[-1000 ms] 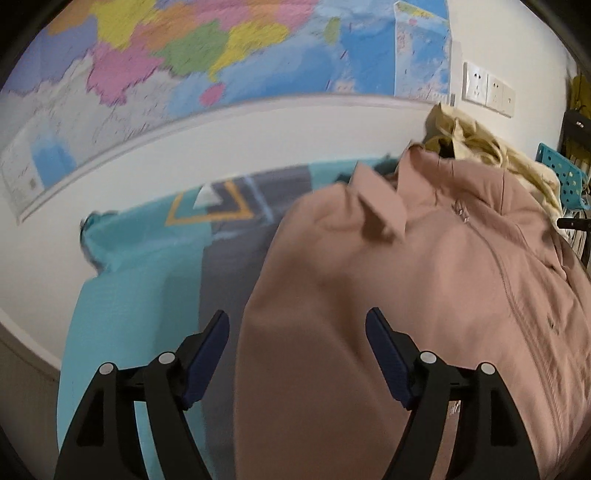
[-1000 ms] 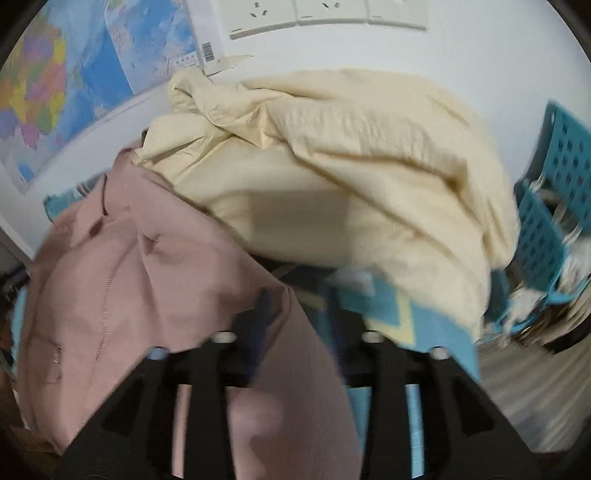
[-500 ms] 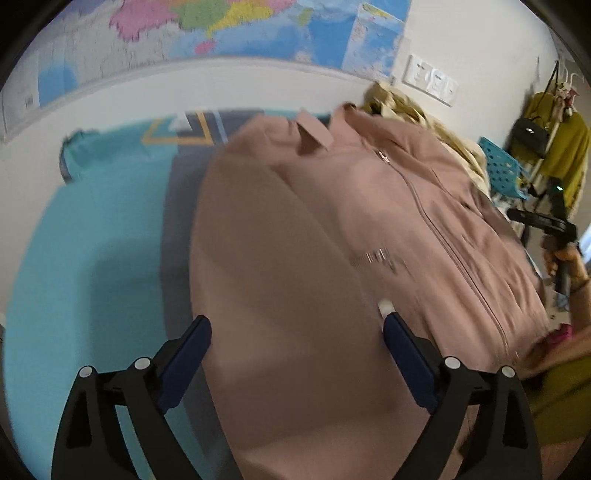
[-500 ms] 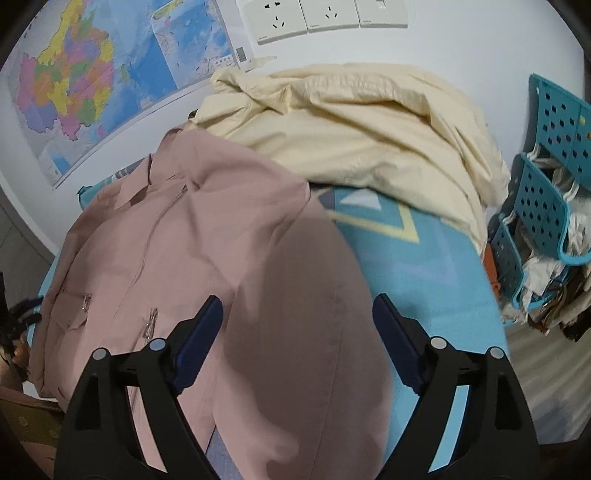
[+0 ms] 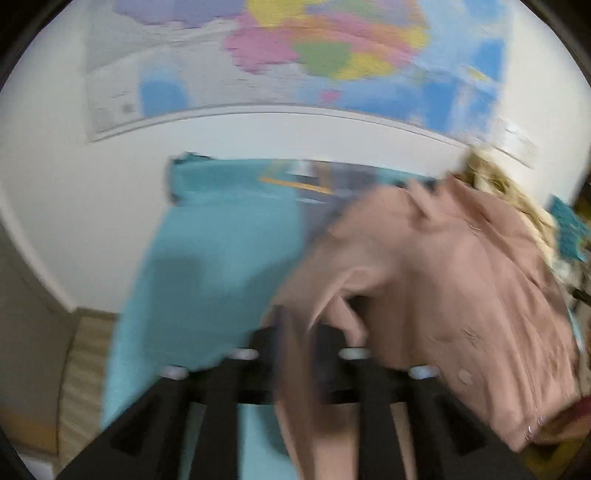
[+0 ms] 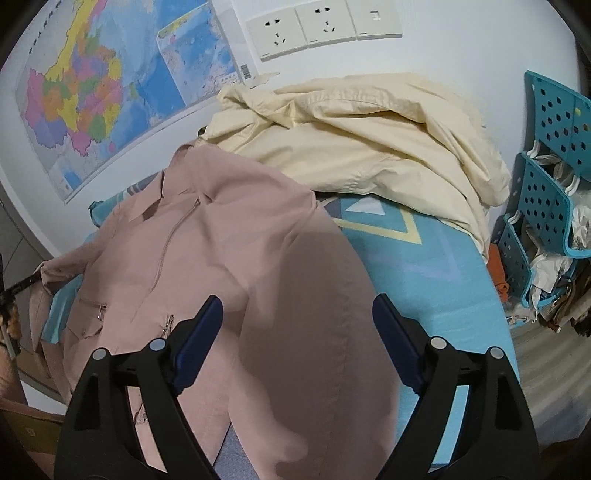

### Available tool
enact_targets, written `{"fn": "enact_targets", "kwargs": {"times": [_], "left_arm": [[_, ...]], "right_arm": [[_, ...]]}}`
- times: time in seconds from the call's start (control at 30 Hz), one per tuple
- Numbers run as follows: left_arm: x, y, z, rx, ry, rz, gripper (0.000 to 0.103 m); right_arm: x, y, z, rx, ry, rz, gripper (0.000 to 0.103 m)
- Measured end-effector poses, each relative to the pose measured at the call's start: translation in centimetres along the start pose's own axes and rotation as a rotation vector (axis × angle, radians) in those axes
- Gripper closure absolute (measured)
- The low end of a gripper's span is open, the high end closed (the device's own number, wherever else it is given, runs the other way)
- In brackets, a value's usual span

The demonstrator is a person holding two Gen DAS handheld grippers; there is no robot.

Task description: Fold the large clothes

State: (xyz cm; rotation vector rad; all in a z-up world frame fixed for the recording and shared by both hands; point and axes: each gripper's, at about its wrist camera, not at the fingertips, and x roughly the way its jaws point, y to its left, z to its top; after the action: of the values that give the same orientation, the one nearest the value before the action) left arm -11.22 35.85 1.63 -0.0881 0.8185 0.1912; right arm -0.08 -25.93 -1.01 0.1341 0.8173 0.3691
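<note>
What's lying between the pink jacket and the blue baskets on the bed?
In the right wrist view, the cream jacket and bare blue mat lie between the pink jacket and blue baskets.

The pink zip-front cloth jacket looks matt and smooth, the cream cotton-like garment creased, the perforated turquoise plastic baskets glossy, the paper wall map slick

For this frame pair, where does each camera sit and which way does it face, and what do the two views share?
Left wrist: sits on the left tongs, angled down at the pink jacket and wall map; pink fabric runs between its blurred tong fingers.
Right wrist: sits on the right tongs, angled down at the jacket, the cream garment and wall sockets; tongs open.
Shared: jacket, teal mat, map, cream garment.
</note>
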Motion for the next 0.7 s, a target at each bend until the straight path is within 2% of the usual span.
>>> {"fn": "enact_targets", "kwargs": {"times": [0.03,0.07,0.1,0.13,0.2,0.27,0.33,0.37,0.43,0.6,0.67,0.7], "left_arm": [[0.7,0.6,0.4,0.011,0.004,0.125,0.044],[1.5,0.8,0.4,0.028,0.016,0.220,0.045],[2.6,0.8,0.2,0.044,0.045,0.259,0.044],[3.2,0.6,0.0,0.046,0.060,0.258,0.044],[3.5,0.0,-0.8,0.028,0.042,0.196,0.044],[2.4,-0.3,-1.3,-0.008,-0.016,0.091,0.039],[1.2,-0.8,-1.5,-0.043,-0.055,-0.015,0.030],[0.5,-1.3,-1.5,-0.039,-0.081,-0.070,0.030],[-0.2,-2.7,-1.2,-0.010,-0.129,-0.103,0.030],[-1.5,-6.6,-0.9,0.082,-0.187,-0.210,0.028],[-1.6,-8.4,-1.0,0.116,-0.195,-0.243,0.024],[-1.5,-9.6,-1.1,0.142,-0.192,-0.265,0.024]], "right_arm": [[-0.1,0.0,-0.1,0.001,0.000,0.000,0.021],[-0.2,0.0,-0.3,-0.001,0.000,-0.002,0.021],[-0.3,0.0,-0.6,-0.007,0.003,-0.007,0.021],[-0.4,0.0,-0.8,-0.009,0.006,-0.014,0.021],[-0.7,0.0,-1.2,-0.008,0.007,-0.025,0.021],[-1.2,-0.2,-1.8,-0.008,0.012,-0.026,0.019],[-1.5,-0.1,-2.5,-0.022,0.022,-0.051,0.015],[-1.8,0.0,-2.9,-0.035,0.026,-0.066,0.013],[-2.0,0.2,-3.7,-0.055,0.034,-0.067,0.012],[-1.3,0.7,-5.5,-0.102,0.088,-0.086,0.012],[-0.4,0.4,-5.8,-0.105,0.109,-0.132,0.012],[0.1,0.1,-5.9,-0.097,0.123,-0.128,0.024]]}}
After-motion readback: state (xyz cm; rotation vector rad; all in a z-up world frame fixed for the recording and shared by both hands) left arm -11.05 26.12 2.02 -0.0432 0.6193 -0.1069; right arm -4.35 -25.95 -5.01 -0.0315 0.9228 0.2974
